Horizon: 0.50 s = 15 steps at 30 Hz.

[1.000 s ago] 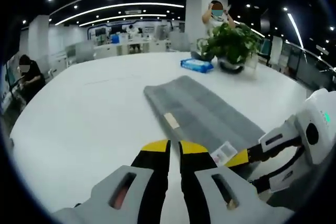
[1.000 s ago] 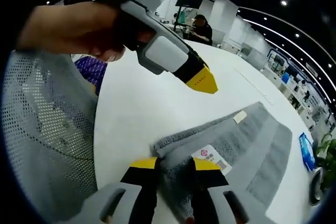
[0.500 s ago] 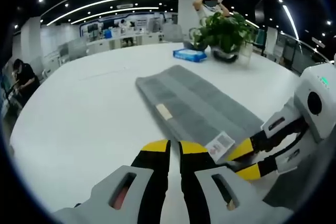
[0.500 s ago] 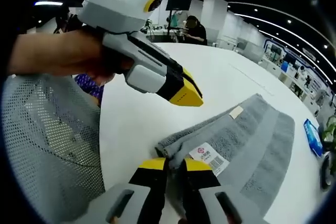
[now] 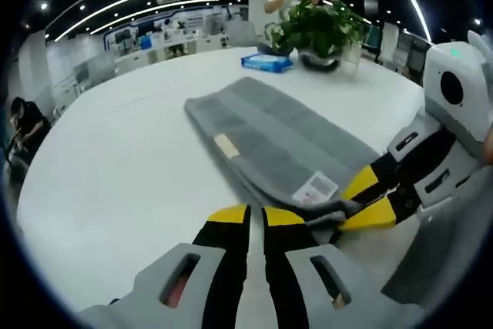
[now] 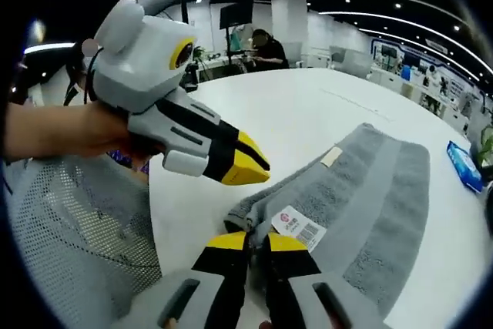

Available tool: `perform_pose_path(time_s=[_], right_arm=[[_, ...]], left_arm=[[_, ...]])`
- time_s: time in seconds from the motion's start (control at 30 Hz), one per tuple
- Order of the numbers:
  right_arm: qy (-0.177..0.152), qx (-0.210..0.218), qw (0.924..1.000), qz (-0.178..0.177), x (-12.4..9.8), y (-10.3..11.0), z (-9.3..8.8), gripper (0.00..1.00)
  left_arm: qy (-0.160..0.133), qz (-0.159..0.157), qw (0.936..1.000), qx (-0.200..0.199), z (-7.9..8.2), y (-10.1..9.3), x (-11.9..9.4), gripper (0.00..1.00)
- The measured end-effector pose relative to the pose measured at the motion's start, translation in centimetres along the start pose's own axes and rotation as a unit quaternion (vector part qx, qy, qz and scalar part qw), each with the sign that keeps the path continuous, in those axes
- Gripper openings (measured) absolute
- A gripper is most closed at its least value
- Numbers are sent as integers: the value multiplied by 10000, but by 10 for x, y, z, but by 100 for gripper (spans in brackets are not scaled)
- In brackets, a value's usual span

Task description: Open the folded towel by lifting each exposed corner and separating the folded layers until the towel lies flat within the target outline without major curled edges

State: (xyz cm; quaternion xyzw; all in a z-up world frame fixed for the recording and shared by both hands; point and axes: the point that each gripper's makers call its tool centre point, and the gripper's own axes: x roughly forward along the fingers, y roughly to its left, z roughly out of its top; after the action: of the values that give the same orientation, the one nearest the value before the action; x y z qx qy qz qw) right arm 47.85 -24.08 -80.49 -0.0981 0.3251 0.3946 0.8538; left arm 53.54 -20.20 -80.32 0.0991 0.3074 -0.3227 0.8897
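Spreading across both views, we see a broad white worktop (image 5: 115, 167) carrying everything. At the top of the left gripper view stands a dark pot (image 5: 320, 58) holding a leafy green plant (image 5: 312, 25), with a blue packet (image 5: 266, 62) just left of it. The towel (image 5: 269, 140) lies folded as a long grey strip running from centre frame toward the lower right; a darker band runs along its length, a small cream tag (image 5: 226, 146) sits on its near edge, and a white barcode label (image 5: 315, 188) is at its near corner. Our right claw (image 5: 368, 198), entering from the right, is clamped on that corner; in the right gripper view the right claw (image 6: 255, 240) pinches the grey edge at lower centre. Our left claw (image 5: 254, 212) hangs with jaws nearly together, holding nothing, just left of the corner.
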Motion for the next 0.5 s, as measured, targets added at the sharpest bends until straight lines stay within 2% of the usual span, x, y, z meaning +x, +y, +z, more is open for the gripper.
perform_pose_path(time_s=[0.1,0.3,0.37,0.5], right_arm=[[-43,139,9999,30,-2,-1,1,4],[-198,371,9991,7,-9,-6,7,4],[-189,405,9990,-36,-9,-9,6,4],[-245,433,9986,-191,-15,-17,7,3]], left_arm=[[330,-129,9993,96,-12,-6,3,5],[618,-246,9960,600,-24,-16,9,4],[576,-234,9956,699,-23,-17,9,4],[579,-231,9971,433,-24,-14,8,4]])
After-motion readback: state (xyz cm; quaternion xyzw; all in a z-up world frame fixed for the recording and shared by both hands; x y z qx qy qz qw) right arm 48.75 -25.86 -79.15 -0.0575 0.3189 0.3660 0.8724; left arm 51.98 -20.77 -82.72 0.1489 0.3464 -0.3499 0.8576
